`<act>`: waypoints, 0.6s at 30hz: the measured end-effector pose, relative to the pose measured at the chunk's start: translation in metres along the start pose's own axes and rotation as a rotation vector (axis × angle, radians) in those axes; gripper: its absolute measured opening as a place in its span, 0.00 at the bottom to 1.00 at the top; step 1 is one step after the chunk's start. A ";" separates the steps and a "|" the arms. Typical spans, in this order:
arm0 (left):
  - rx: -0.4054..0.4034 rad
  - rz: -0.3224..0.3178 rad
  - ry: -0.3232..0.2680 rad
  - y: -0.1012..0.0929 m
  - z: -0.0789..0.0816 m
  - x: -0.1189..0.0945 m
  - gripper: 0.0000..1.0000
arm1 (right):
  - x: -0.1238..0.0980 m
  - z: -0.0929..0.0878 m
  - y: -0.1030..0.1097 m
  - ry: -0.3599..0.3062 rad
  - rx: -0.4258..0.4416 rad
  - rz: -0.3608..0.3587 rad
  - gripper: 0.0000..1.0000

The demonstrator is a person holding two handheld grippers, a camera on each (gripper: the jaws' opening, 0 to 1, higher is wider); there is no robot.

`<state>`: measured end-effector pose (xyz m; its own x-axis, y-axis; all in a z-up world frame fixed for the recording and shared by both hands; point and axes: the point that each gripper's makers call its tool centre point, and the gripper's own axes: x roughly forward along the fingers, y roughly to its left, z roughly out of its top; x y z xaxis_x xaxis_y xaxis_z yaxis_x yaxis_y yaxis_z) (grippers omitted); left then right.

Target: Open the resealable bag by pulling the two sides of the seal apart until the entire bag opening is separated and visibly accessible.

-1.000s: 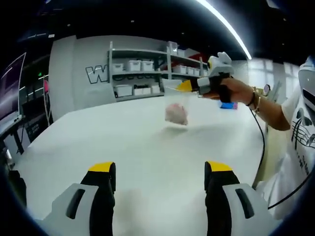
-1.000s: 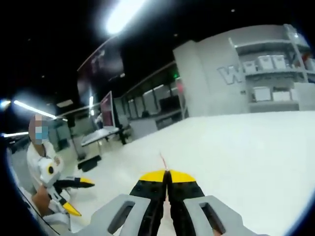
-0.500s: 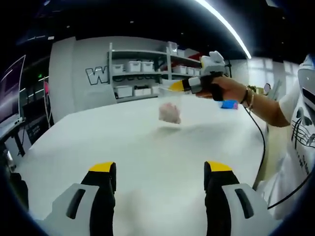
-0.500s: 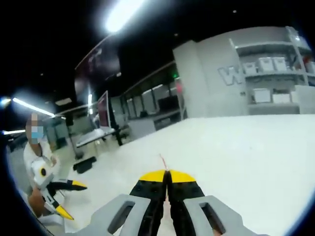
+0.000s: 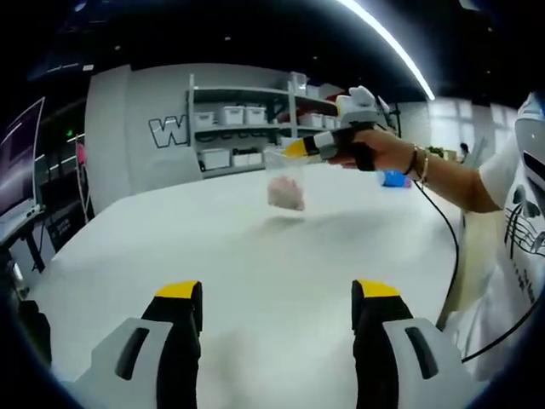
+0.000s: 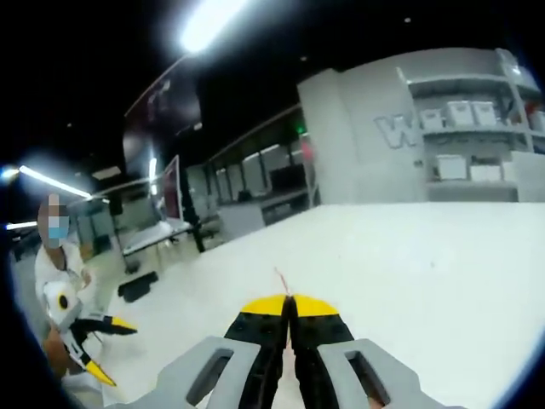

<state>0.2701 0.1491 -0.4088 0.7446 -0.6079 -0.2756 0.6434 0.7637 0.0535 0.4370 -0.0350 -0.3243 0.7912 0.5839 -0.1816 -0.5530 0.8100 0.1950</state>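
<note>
right tongs [image 6: 289,300]: clamped on bag [image 5: 285,189] top, bag hanging above bench [image 5: 255,256] | left tongs [image 5: 277,294]: wide apart, empty, low over bench

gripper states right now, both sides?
Left gripper: open, empty, above the white table.
Right gripper: shut on the top edge of the clear bag, holding it up over the table.

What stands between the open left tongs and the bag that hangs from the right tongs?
Nothing visible does. In the left gripper view, the left tongs are open, and only bare white table lies before the clear bag. The right tongs hold the bag by its top edge, above the table.
</note>
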 end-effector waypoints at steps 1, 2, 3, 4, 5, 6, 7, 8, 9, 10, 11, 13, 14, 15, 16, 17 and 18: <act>0.001 -0.002 0.000 0.000 0.000 0.000 0.70 | 0.002 0.000 -0.002 0.004 -0.002 -0.004 0.00; 0.001 -0.003 0.000 -0.001 0.000 0.000 0.70 | 0.002 -0.001 -0.002 0.005 -0.003 -0.005 0.00; 0.001 -0.002 -0.002 -0.001 0.000 0.000 0.70 | 0.004 0.000 -0.004 0.007 -0.002 -0.008 0.00; 0.000 -0.002 -0.003 0.000 0.000 -0.001 0.70 | 0.005 0.000 -0.005 0.008 -0.001 -0.010 0.00; 0.000 -0.001 -0.004 0.000 0.000 -0.001 0.70 | 0.007 0.000 -0.007 0.010 0.000 -0.013 0.00; -0.001 -0.001 -0.005 0.000 0.000 -0.001 0.70 | 0.009 0.000 -0.008 0.011 0.001 -0.016 0.00; -0.002 0.000 -0.006 0.000 0.000 -0.001 0.70 | 0.010 0.001 -0.008 0.011 0.001 -0.016 0.00; -0.002 0.001 -0.007 0.000 0.000 -0.002 0.70 | 0.011 0.002 -0.009 0.009 0.000 -0.017 0.00; -0.003 0.001 -0.007 0.001 0.000 -0.002 0.70 | 0.013 0.003 -0.008 0.009 -0.001 -0.016 0.00; -0.003 0.002 -0.006 0.001 0.000 -0.002 0.70 | 0.015 0.003 -0.008 0.009 -0.002 -0.015 0.00; -0.003 0.003 -0.005 0.002 -0.001 -0.002 0.70 | 0.017 0.004 -0.008 0.009 -0.004 -0.015 0.00; -0.004 0.004 -0.005 0.002 -0.001 -0.002 0.70 | 0.020 0.006 -0.009 0.009 -0.005 -0.016 0.00; -0.003 0.004 -0.005 0.003 0.000 -0.002 0.70 | 0.021 0.007 -0.009 0.008 -0.004 -0.017 0.00; -0.003 0.005 -0.006 0.003 0.000 -0.002 0.70 | 0.023 0.008 -0.010 0.008 -0.004 -0.017 0.00; -0.002 0.006 -0.006 0.003 0.000 -0.002 0.70 | 0.025 0.009 -0.011 0.007 -0.004 -0.018 0.00; -0.001 0.005 -0.006 0.003 0.001 -0.002 0.70 | 0.027 0.010 -0.011 0.006 -0.003 -0.018 0.00; -0.001 0.005 -0.006 0.003 0.001 -0.002 0.70 | 0.029 0.011 -0.011 0.006 -0.002 -0.018 0.00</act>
<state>0.2707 0.1527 -0.4071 0.7491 -0.6051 -0.2696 0.6392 0.7671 0.0544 0.4685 -0.0278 -0.3213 0.7994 0.5696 -0.1913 -0.5391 0.8205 0.1900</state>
